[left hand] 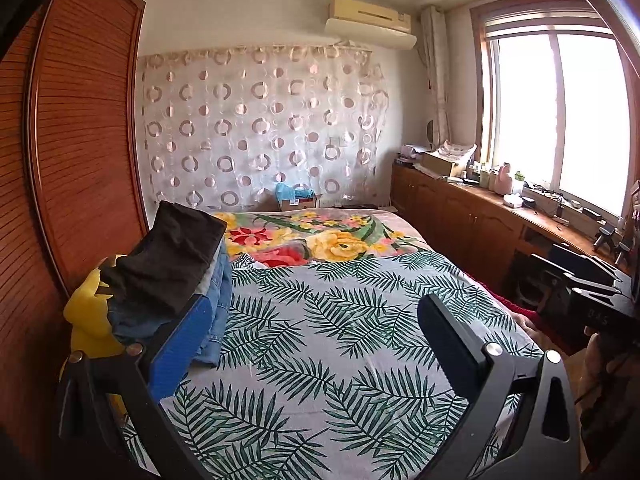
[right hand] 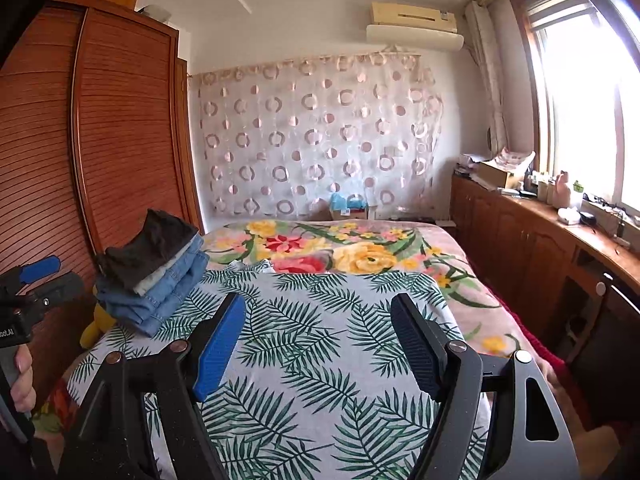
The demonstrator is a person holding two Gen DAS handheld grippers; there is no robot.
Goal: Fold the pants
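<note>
Left tongs (left hand: pixel 316 320) stand wide and empty over the leaf-print sheet (left hand: pixel 320 320). At middle left, their blue pad (left hand: pixel 184 352) hides the near end of the folded pants stack (left hand: pixel 172 272), whose layers I cannot count.

Right tongs (right hand: pixel 316 340) likewise gape empty at lower centre. Middle left, the stack (right hand: pixel 156 276) shows about five layers, long axis running toward upper right. Left tongs are cut off at the left edge.

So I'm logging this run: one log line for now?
left gripper open, empty | right gripper open, empty | folded pants stack at bed's left edge
</note>
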